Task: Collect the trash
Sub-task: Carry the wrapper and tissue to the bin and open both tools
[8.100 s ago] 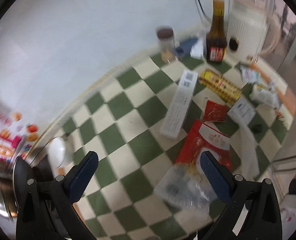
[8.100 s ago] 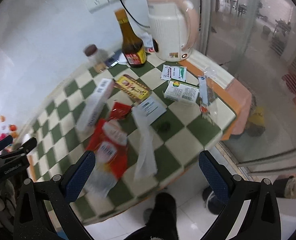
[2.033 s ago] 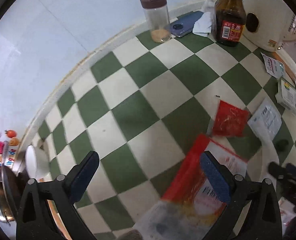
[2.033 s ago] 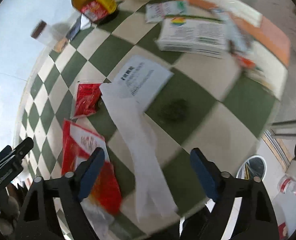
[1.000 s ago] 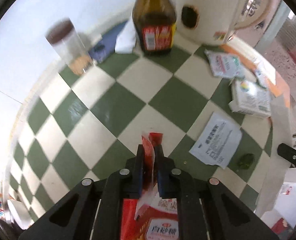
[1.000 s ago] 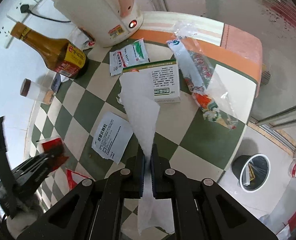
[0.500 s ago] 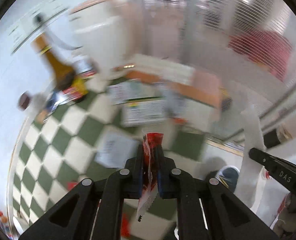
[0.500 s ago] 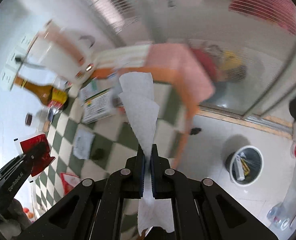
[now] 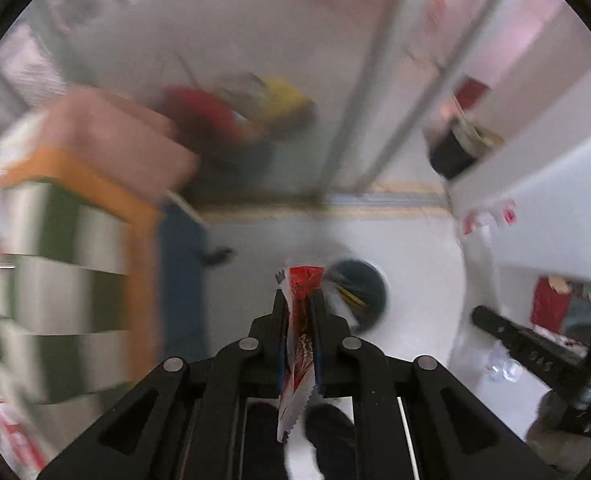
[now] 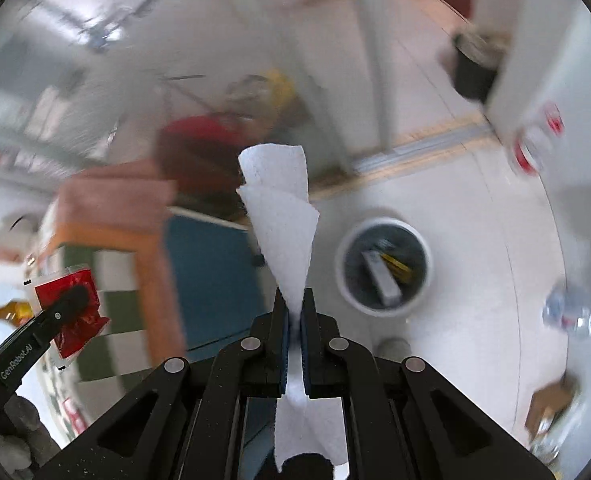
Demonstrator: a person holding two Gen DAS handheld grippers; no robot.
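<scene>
My left gripper [image 9: 298, 300] is shut on a red wrapper [image 9: 301, 280] and holds it in the air above the floor, just left of the round trash bin [image 9: 361, 292]. My right gripper [image 10: 294, 302] is shut on a white paper towel [image 10: 283, 216] that stands up between its jaws. In the right wrist view the white-rimmed bin [image 10: 383, 266] stands on the floor to the right of the towel, with trash inside. The left gripper with the red wrapper [image 10: 69, 300] shows at the left of that view.
The checkered table edge [image 9: 135, 248] with its orange trim is at the left, blurred. A glass door frame [image 9: 375, 100] stands behind. A clear plastic bottle [image 10: 575, 314] lies on the white floor at the right. A dark bucket [image 9: 451, 152] sits at the far right.
Both grippers have swung away from the table toward the floor. The bin now lies much closer and larger in both views. Each still holds its item.
</scene>
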